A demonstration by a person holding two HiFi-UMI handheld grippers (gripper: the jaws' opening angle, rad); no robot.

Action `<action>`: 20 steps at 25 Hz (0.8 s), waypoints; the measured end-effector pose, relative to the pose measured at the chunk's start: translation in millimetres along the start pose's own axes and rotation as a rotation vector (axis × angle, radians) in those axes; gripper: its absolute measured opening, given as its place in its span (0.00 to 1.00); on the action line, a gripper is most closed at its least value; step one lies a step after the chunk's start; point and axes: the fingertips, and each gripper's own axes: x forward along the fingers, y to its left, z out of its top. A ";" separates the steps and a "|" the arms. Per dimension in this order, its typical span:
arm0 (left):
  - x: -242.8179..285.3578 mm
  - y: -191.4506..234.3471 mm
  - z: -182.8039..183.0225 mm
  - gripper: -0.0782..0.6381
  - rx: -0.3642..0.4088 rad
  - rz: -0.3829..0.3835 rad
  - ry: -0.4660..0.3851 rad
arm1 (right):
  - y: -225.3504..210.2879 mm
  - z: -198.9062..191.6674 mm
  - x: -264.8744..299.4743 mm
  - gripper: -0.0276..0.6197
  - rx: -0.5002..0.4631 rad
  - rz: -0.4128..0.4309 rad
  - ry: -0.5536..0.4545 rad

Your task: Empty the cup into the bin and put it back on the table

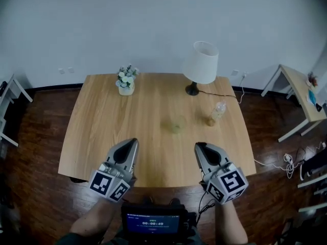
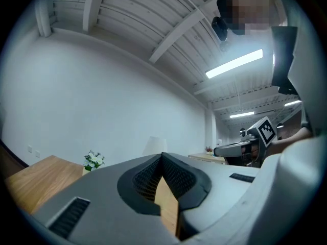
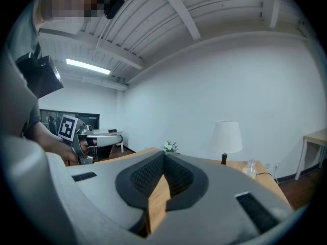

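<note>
hovering over the near edge of the wooden table (image 1: 102,137), the left gripper (image 1: 132,144) and the right gripper (image 1: 200,148) point forward, side by side and well apart. both pairs of jaws are pressed together at the tips with nothing between them (each gripper view shows the ribbed pads meeting at a point, with only a sliver of tabletop showing through the gap lower down). the cup (image 1: 177,125), pale and translucent, stands upright on the table ahead of the jaws. it is between the lines of the two grippers and a little closer to the right one's tips, touched by neither. farther ahead and to the right of the right jaws is a clear plastic bottle (image 1: 217,111). beyond that stands a table lamp (image 1: 201,64) with a white shade, its cord trailing off the table's right side. far ahead of the left jaws sits a small pot of white flowers (image 1: 126,80). behind the jaws, close to the person's body, a small screen (image 1: 153,222) glows. well off to the right of the right gripper, a light side desk (image 1: 299,93) stands on the dark wood floor (image 1: 30,177).
</note>
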 end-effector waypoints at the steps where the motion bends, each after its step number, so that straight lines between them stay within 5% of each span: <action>1: 0.5 -4.9 2.7 0.09 -0.004 -0.003 -0.004 | -0.7 1.7 -1.7 0.05 0.000 0.008 0.001; 7: 4.7 -35.4 13.7 0.09 -0.014 -0.069 -0.010 | -4.3 9.1 -14.2 0.05 0.001 0.026 -0.013; 20: 3.4 -37.3 27.7 0.09 0.019 -0.018 -0.049 | -2.3 14.7 -27.5 0.05 0.008 0.038 -0.031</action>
